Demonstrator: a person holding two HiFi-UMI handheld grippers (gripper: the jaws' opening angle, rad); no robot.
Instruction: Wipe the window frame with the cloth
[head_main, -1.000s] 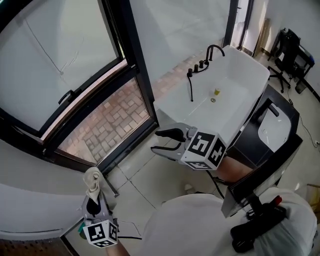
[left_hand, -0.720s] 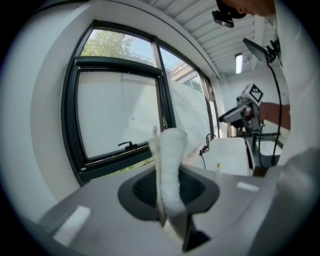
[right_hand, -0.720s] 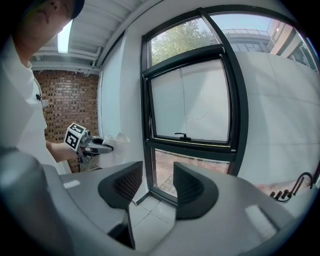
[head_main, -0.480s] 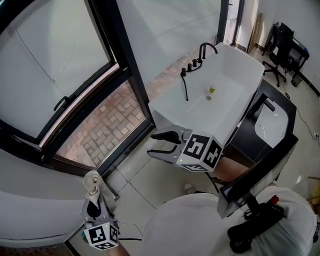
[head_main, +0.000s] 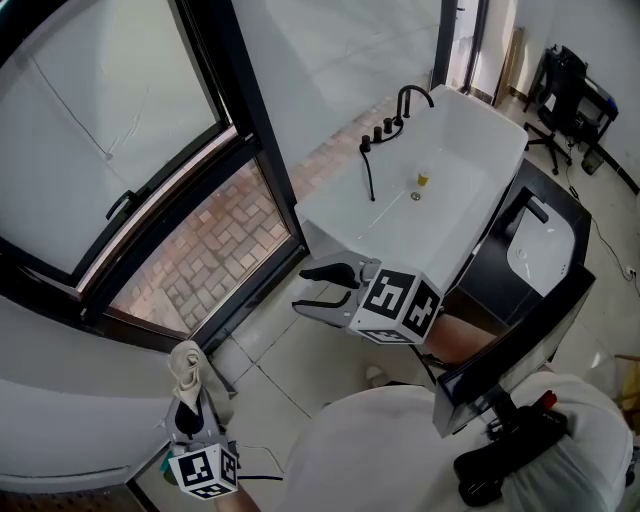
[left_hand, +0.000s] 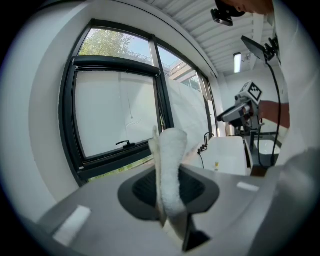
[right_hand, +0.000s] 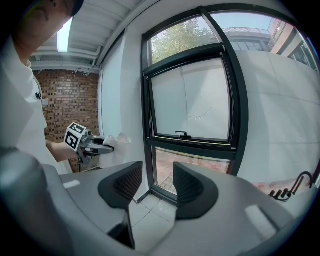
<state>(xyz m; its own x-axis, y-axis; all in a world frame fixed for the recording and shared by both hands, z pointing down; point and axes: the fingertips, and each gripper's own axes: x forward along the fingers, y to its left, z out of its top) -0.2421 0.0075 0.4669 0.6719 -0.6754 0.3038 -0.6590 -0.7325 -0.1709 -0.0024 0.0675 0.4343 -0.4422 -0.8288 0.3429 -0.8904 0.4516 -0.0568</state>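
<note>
A white cloth (head_main: 187, 367) (left_hand: 170, 170) is pinched in my left gripper (head_main: 188, 405) (left_hand: 167, 192), which is shut on it low at the left of the head view, short of the wall below the window. The cloth (right_hand: 116, 148) and left gripper (right_hand: 95, 145) also show in the right gripper view. The black window frame (head_main: 235, 130) (left_hand: 162, 107) (right_hand: 235, 115) stands ahead; a handle (head_main: 120, 203) sits on its lower sash. My right gripper (head_main: 322, 286) (right_hand: 152, 187) hangs open and empty in the middle, pointing at the frame's bottom corner.
A white bathtub (head_main: 470, 140) with a black tap (head_main: 410, 97) stands to the right. A black cabinet with a basin (head_main: 545, 250) is beside it. An office chair (head_main: 570, 90) sits far right. Pale floor tiles (head_main: 290, 355) lie below the grippers.
The view has shifted slightly: the window and tub have slid left in the head view. Both grippers keep their poses, the cloth still gripped.
</note>
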